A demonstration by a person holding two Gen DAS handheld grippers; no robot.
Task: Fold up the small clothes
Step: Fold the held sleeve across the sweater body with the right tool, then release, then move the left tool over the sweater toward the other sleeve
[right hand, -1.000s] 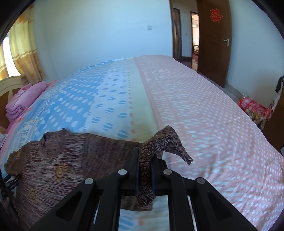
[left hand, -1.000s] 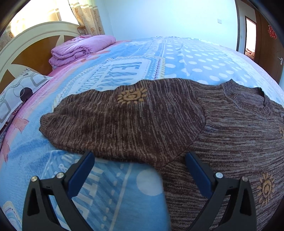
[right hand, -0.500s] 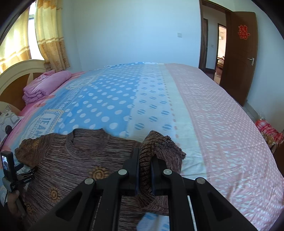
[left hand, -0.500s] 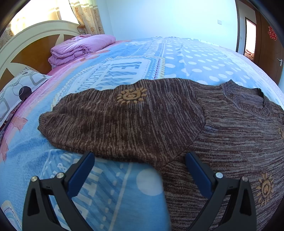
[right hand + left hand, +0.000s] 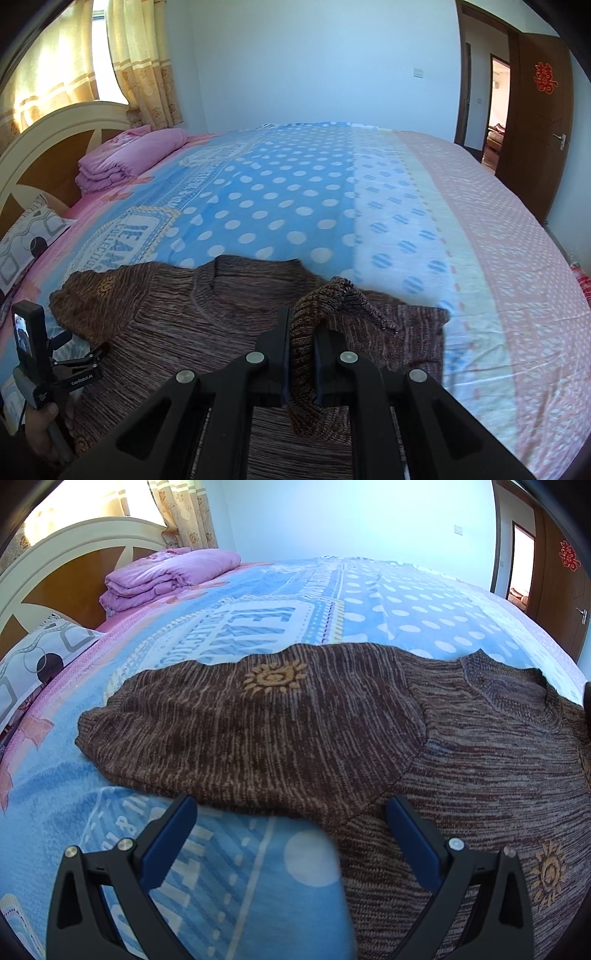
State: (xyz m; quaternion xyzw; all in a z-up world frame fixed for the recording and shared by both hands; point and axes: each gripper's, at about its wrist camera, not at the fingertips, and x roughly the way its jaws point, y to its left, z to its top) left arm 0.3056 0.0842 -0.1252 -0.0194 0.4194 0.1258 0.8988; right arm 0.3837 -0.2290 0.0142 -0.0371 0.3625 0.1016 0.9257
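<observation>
A brown knit sweater (image 5: 461, 760) with orange sun motifs lies flat on the bed, neck hole toward the far side. Its left sleeve (image 5: 240, 720) stretches out to the left. My left gripper (image 5: 291, 812) is open and empty, low over the bedspread at the sleeve's near edge by the armpit. In the right wrist view the sweater (image 5: 192, 332) lies below me. My right gripper (image 5: 301, 328) is shut on the right sleeve (image 5: 325, 306), lifted and carried over the sweater's body. The left gripper (image 5: 74, 369) shows at the far left.
The bed (image 5: 369, 206) has a blue dotted and pink bedspread. A folded purple blanket (image 5: 166, 576) and a patterned pillow (image 5: 33, 657) lie by the headboard (image 5: 55, 572). A brown door (image 5: 535, 110) stands open at the right.
My right gripper has carried the pinched sleeve leftward over the sweater's body, bringing more of the sweater and the left gripper into view. The left gripper has stayed almost still.
</observation>
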